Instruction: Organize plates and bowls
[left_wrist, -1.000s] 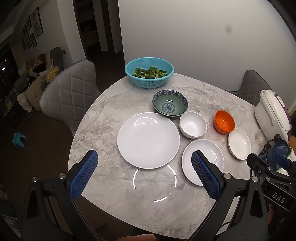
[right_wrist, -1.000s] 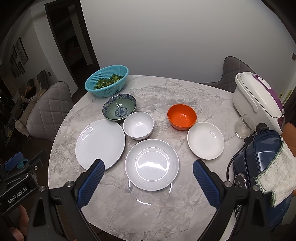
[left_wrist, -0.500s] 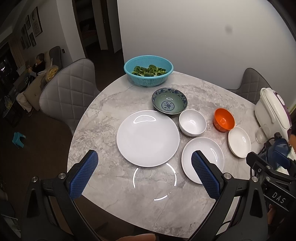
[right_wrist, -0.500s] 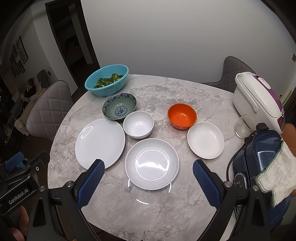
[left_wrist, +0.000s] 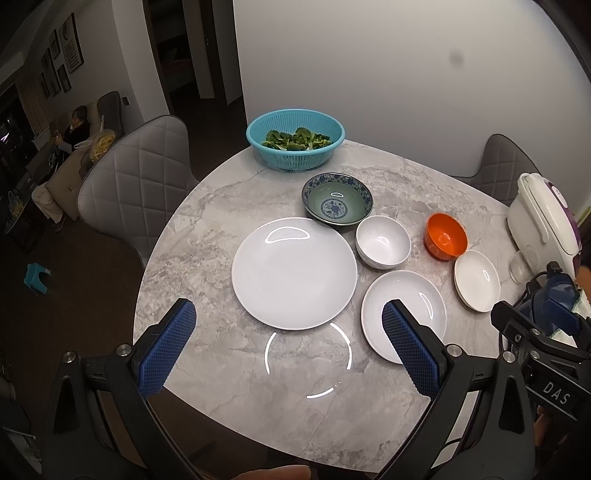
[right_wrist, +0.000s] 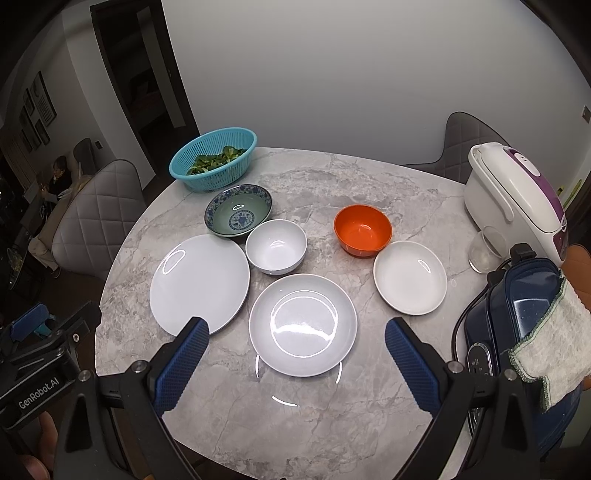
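On the round marble table (left_wrist: 207, 229) lie a large white plate (left_wrist: 293, 272) (right_wrist: 199, 282), a medium grey-white plate (left_wrist: 406, 306) (right_wrist: 303, 324) and a small white dish (left_wrist: 477, 278) (right_wrist: 410, 282). Behind them stand a blue-patterned bowl (left_wrist: 337, 203) (right_wrist: 238, 215), a white bowl (left_wrist: 383, 242) (right_wrist: 276, 246) and an orange bowl (left_wrist: 446, 236) (right_wrist: 362, 230). My left gripper (left_wrist: 288, 347) is open and empty above the near table edge, in front of the large plate. My right gripper (right_wrist: 295, 360) is open and empty, in front of the medium plate.
A teal basket of greens (left_wrist: 295, 144) (right_wrist: 214, 158) stands at the far side. A white and purple rice cooker (right_wrist: 517, 199), a glass (right_wrist: 484, 251) and a dark blue appliance with a cloth (right_wrist: 532, 317) crowd the right edge. Grey chairs (left_wrist: 136, 192) stand around the table.
Both views have shifted slightly; the tableware sits a little higher in the left wrist view. Nothing on the table has moved and both grippers stay open.
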